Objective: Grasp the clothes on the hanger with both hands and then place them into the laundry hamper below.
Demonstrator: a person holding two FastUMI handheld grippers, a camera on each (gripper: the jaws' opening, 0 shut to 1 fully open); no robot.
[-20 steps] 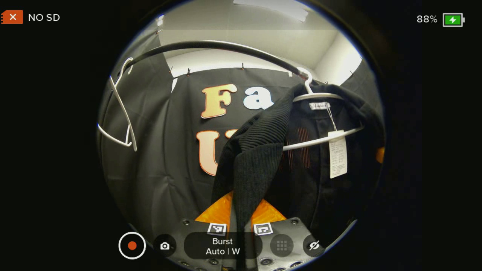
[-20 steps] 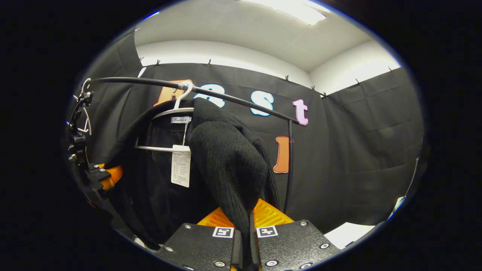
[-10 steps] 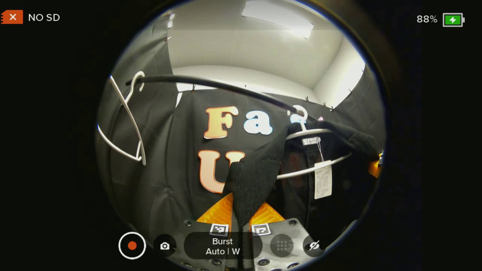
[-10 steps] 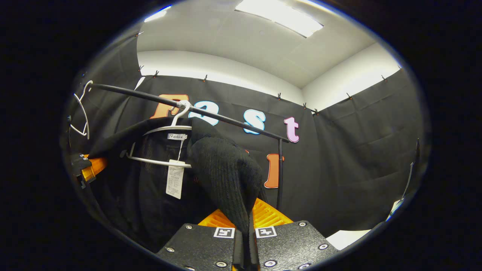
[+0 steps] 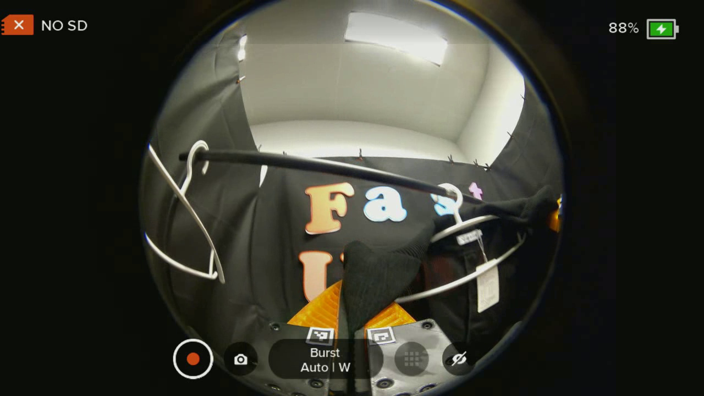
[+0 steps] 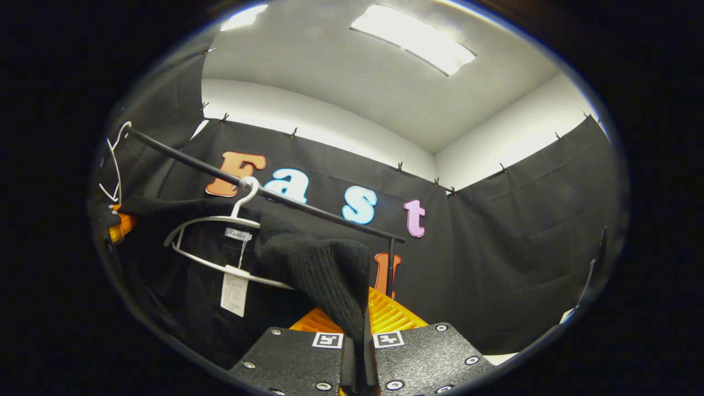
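The black knit garment now sits lower than a second ago, its shoulders pulled off the white hanger that still hangs on the rail. My left claw and right claw each pinch one shoulder. The left gripper view adds an empty hanger.

Black rail with two white hangers

A black rail runs across the booth, held by an upright post at one end. A white hanger hooks over it, carrying a black knitted garment with a paper tag. A bare white hanger hangs at the rail's far end, well apart.
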